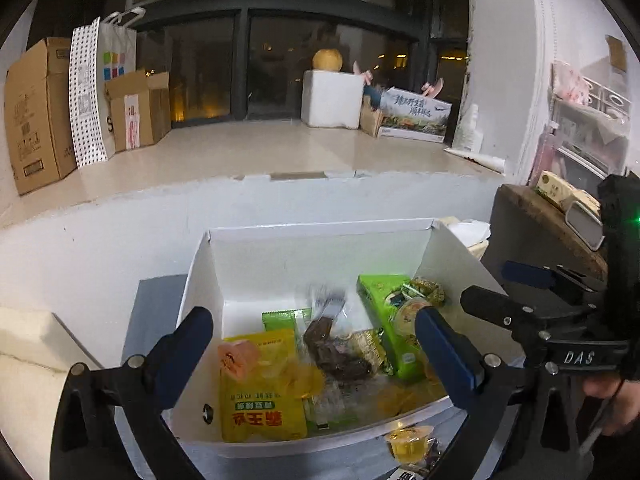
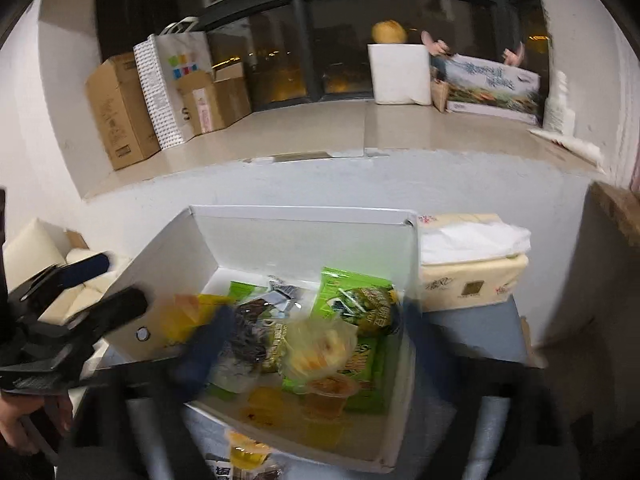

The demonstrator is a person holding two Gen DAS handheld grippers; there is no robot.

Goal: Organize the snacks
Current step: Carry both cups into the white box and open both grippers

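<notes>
A white cardboard box (image 1: 224, 268) holds snacks: a yellow bag (image 1: 260, 396), a pink packet (image 1: 236, 358), a dark brown wrapped bar (image 1: 336, 350), a green box (image 1: 386, 312) and jelly cups. My left gripper (image 1: 314, 346) is open and empty over the box's near side. My right gripper (image 2: 316, 344) is open, blurred, over the same white box (image 2: 184, 252), with a yellow jelly cup (image 2: 320, 350) between its fingers, not clamped. The right gripper also shows in the left wrist view (image 1: 496, 292). A yellow jelly cup (image 1: 408, 442) lies outside the box in front.
A tissue pack (image 2: 472, 276) stands right of the box on the grey table (image 2: 476, 328). A wide sill behind holds cardboard boxes (image 1: 40, 116), a paper bag (image 1: 100, 88) and a white foam box (image 1: 332, 98). A dark cabinet (image 1: 532, 232) stands on the right.
</notes>
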